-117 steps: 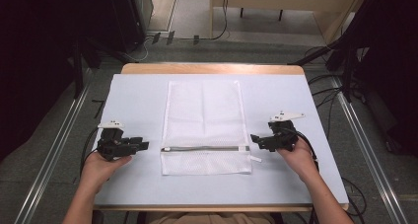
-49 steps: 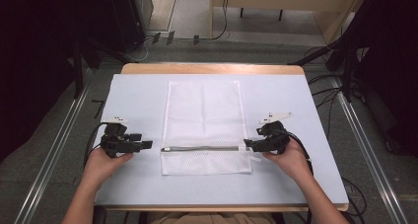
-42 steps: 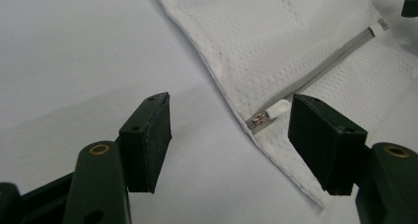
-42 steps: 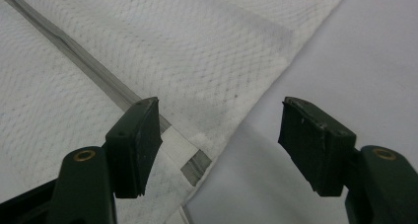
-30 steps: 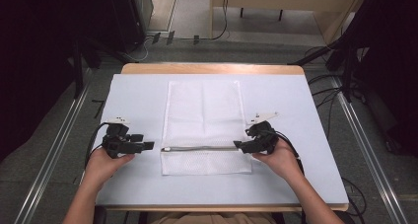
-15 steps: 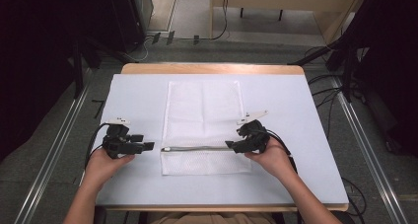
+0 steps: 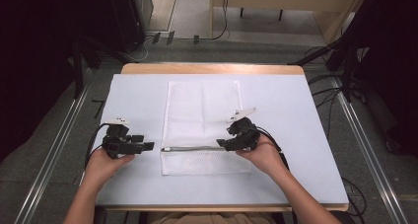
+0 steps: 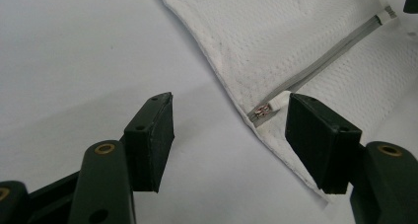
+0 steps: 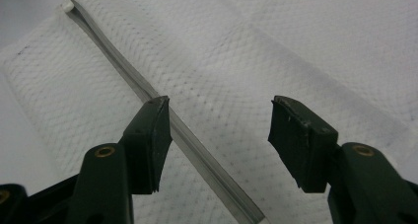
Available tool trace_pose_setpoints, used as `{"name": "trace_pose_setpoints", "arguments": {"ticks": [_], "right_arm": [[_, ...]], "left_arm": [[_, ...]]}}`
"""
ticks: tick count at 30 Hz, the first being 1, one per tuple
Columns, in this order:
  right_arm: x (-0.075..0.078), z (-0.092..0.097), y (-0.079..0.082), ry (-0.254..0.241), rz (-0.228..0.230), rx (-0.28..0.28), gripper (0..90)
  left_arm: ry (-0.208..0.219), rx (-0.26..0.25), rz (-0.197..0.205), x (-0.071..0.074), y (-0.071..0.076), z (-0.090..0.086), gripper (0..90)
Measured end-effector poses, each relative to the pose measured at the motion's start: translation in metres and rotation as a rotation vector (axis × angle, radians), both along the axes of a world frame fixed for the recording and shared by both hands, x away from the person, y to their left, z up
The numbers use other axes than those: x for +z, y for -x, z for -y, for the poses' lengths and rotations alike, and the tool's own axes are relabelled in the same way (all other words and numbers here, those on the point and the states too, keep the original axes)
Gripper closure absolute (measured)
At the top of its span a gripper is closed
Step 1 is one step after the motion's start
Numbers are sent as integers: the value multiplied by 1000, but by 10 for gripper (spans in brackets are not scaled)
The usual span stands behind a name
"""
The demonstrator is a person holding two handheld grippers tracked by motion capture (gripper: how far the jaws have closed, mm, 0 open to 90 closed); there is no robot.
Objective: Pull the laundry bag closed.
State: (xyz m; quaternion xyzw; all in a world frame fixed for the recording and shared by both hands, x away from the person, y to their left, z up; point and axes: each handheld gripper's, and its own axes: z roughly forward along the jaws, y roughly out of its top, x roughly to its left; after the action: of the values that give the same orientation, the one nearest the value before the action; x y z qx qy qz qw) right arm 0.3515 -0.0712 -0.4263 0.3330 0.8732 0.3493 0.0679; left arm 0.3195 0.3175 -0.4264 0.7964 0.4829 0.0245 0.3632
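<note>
- One white mesh laundry bag (image 7: 204,125) lying flat at the middle of the pale blue tabletop (image 7: 305,135), with one grey zipper (image 7: 190,148) running across its near part.
- Two tools in view, one per hand; two hands, two forearms entering from the near edge.
- Since a second ago, right tool (image 7: 224,144) shifted inward from the bag's right edge along the zipper line, now over the mesh near the zipper's right part.
- Right tool's jaws just closing somewhat, yet apart in the right gripper view; zipper tape (image 9: 197,150) passing beside the left pad, mesh between the pads, no visible pinch.
- Left tool (image 7: 148,146) unmoved over the same span, resting just beside the bag's left edge, jaws spread wide and holding nothing.
- Seen from the left gripper view, one small metal zipper pull (image 8: 261,110) with a white tab at the bag's left edge, just inside the right-hand pad, not touched.
- Likely meaning: right tool settling to pin or grip the bag along the zipper, left tool lined up to take the pull; zipper apparently closed along its length, so opening judged not yet begun.
- Count of other loose items on the tabletop: none seen.
</note>
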Motion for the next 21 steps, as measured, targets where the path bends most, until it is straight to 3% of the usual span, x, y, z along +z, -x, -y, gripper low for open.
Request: {"name": "trace_pose_setpoints", "arguments": {"ticks": [16,21], "right_arm": [[1,-32,3,-7,0,61,482],[-2,-45,4,-20,-29,78,518]], "left_arm": [[-14,12,17,0,-1,0,366],[-12,10,9,-1,-1,0,366]]}}
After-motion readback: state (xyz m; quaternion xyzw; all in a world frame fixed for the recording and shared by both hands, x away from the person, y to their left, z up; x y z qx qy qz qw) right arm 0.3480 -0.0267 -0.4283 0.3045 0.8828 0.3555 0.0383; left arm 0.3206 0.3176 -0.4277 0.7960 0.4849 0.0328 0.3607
